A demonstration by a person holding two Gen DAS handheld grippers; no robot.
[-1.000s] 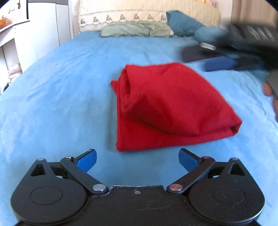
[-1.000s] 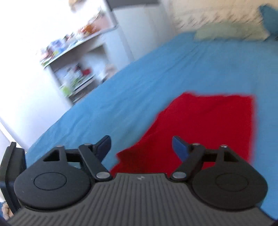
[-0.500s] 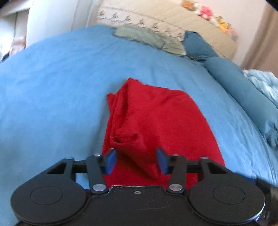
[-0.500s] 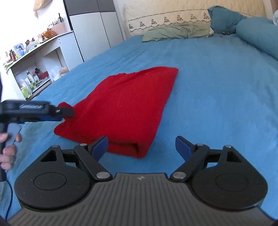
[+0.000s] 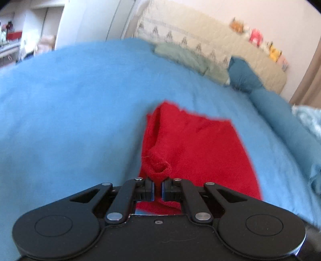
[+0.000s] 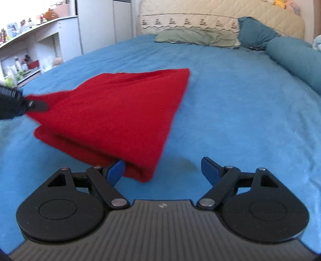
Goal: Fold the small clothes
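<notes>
A folded red garment (image 5: 196,144) (image 6: 120,108) lies on the blue bedspread (image 5: 70,120). My left gripper (image 5: 158,189) is shut on a bunched near corner of the garment, and the pinched cloth rises a little off the bed. In the right wrist view that same gripper (image 6: 30,104) shows at the far left edge, holding the stretched corner. My right gripper (image 6: 162,170) stands open low over the bed, at the garment's near folded corner. Its left pad (image 6: 115,170) touches the cloth and the corner lies between the jaws, unpinched.
Pillows (image 6: 196,37) and a cream quilted headboard (image 6: 220,18) close off the far end of the bed. A teal bolster (image 6: 297,60) runs along the right side. White shelves (image 6: 30,50) with small items stand beyond the bed's left edge.
My left gripper went from wide open to shut on the garment's corner and rolled. My right gripper came down to the near folded corner, still open.
</notes>
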